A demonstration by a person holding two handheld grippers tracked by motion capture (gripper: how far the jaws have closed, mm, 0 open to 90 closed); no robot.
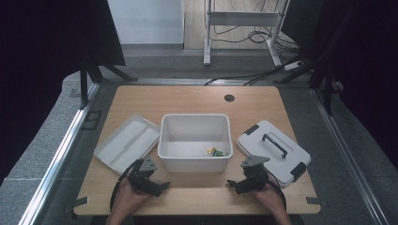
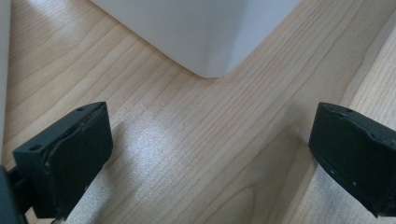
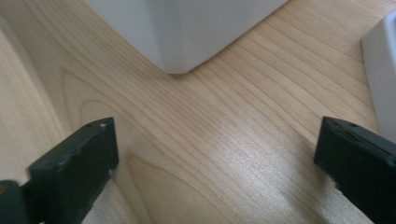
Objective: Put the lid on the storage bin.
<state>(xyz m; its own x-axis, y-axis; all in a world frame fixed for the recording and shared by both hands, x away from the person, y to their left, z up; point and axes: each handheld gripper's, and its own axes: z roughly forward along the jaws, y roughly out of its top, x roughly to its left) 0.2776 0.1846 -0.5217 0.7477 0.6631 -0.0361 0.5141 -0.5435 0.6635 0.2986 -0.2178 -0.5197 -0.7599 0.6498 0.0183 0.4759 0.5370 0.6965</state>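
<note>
A white open bin [image 1: 195,162] stands mid-table with a small green and yellow item [image 1: 214,152] on its floor at the front right. My left gripper [image 1: 158,186] rests near the table's front edge, left of the bin's near corner [image 2: 210,51], jaws wide apart and empty. On the other side my right gripper [image 1: 233,184] also stands open, with bare wood between its jaws and the bin's other near corner [image 3: 180,46] ahead of it. A white lid with a black handle [image 1: 273,145] lies to the right of the bin.
A shallow white tray [image 1: 126,142] lies at an angle left of the bin. The wooden table [image 1: 197,101] has a cable hole [image 1: 229,98] at the back. Dark curtains, stand legs and floor cables surround the table.
</note>
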